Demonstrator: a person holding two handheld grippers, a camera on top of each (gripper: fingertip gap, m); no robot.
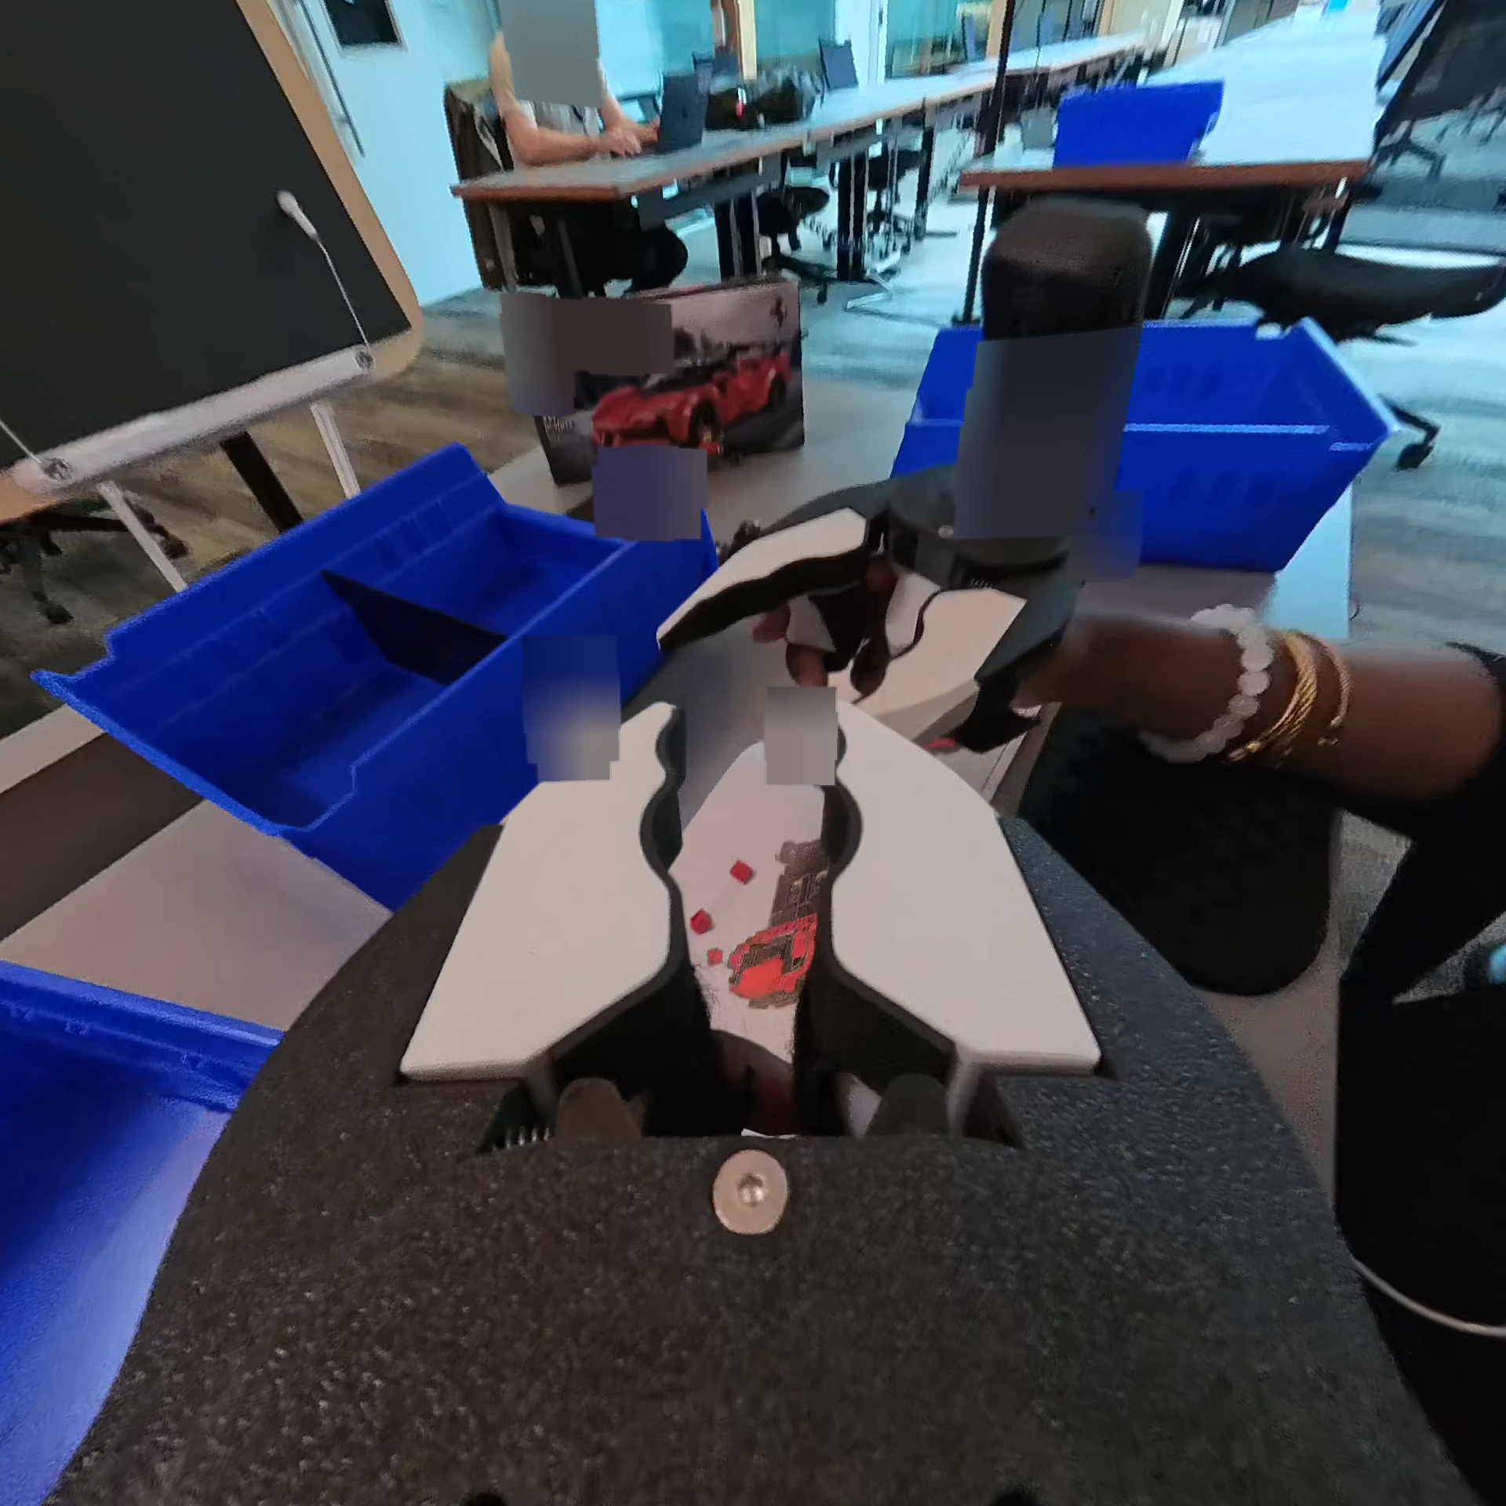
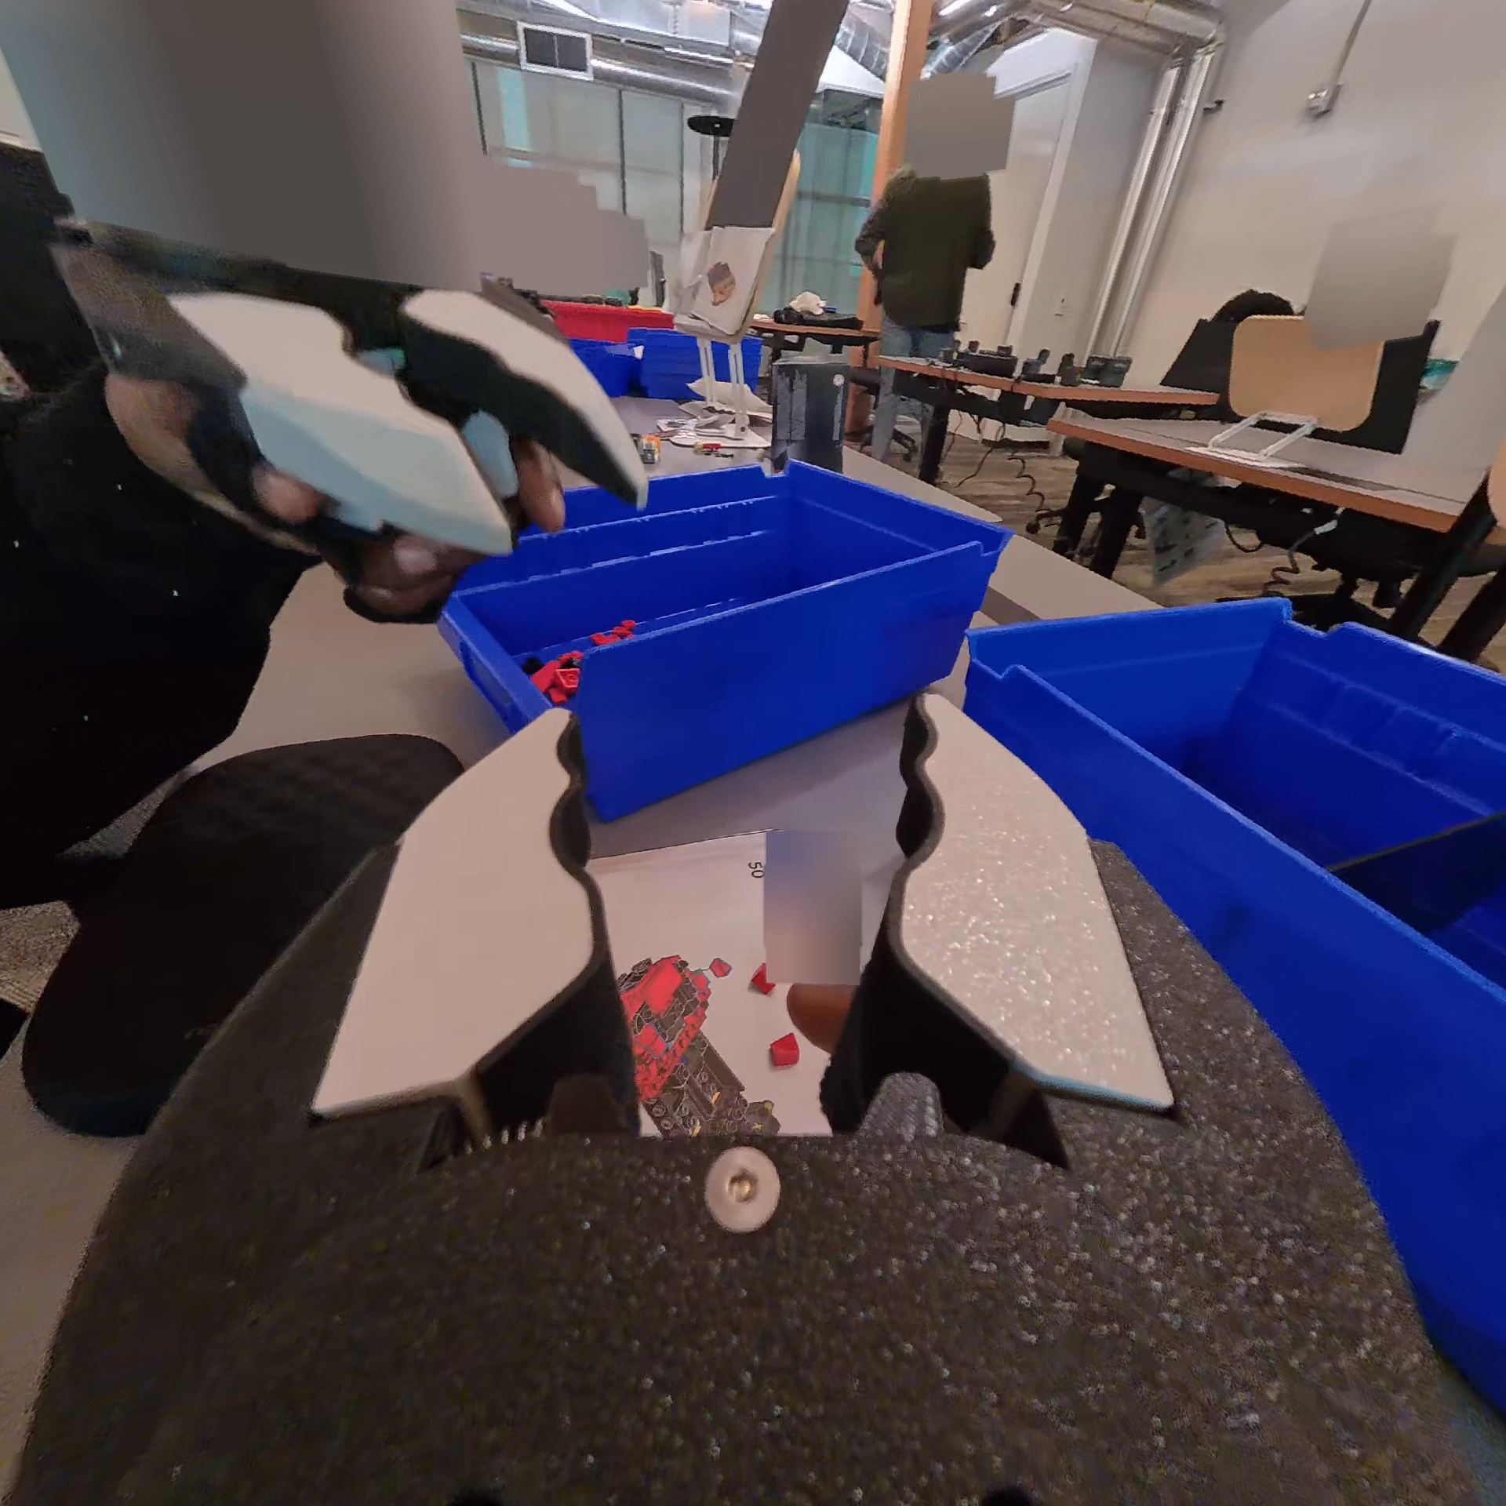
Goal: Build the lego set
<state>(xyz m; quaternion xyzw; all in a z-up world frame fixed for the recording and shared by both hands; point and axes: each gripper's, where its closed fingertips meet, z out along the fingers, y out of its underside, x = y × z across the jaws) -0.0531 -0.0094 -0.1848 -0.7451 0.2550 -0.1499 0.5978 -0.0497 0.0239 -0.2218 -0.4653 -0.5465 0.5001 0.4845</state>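
An open instruction page [image 1: 733,815] with a drawing of a red car and small red parts lies on the grey table under both grippers; it also shows in the right wrist view [image 2: 693,913]. My left gripper [image 1: 754,725] is open and empty above the page. My right gripper [image 2: 746,717] is open and empty above the same page. A bare fingertip [image 2: 815,1019] rests on the paper. A blue bin [image 2: 774,668] ahead of the right gripper holds loose red and black pieces [image 2: 562,672]. Each gripper shows in the other's view, the right [image 1: 774,660] and the left [image 2: 570,513].
A divided blue bin [image 1: 326,693] stands left, another [image 1: 1222,456] back right, and a third [image 1: 81,1141] at the near left. The set's box [image 1: 701,391] stands upright behind. A big blue bin [image 2: 1222,815] sits right. A black padded seat [image 2: 204,896] lies beside the table. About 5 cm separates my left fingertips from my right.
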